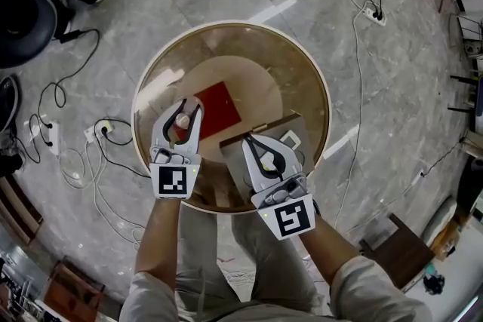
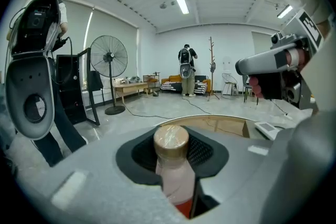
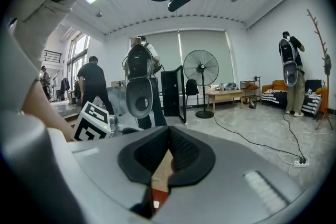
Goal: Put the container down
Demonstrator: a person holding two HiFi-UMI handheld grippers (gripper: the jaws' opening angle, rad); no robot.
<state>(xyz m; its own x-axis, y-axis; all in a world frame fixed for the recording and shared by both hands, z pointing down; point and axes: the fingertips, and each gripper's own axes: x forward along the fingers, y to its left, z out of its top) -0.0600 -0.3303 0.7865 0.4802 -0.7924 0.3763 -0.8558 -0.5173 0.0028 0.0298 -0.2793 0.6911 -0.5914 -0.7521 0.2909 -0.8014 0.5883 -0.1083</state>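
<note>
The container is a small pale bottle (image 1: 182, 120) with a tan cap, and my left gripper (image 1: 183, 106) is shut on it. In the left gripper view the bottle (image 2: 173, 165) sits between the dark pads with its cap end furthest from the camera. It hangs over the round glass table (image 1: 317, 79), just left of a red square mat (image 1: 219, 108). I cannot tell whether it touches the glass. My right gripper (image 1: 253, 139) is shut with nothing in it, over a brown board (image 1: 281, 124). In the right gripper view its jaws meet, and the board (image 3: 164, 168) shows below them.
A small white device (image 1: 291, 139) lies by the board. Cables and a power strip (image 1: 98, 132) run over the floor to the left. A dark chair (image 1: 26, 19) stands far left and a wooden stool (image 1: 396, 249) lower right. A floor fan (image 2: 108, 57) and standing people are further off.
</note>
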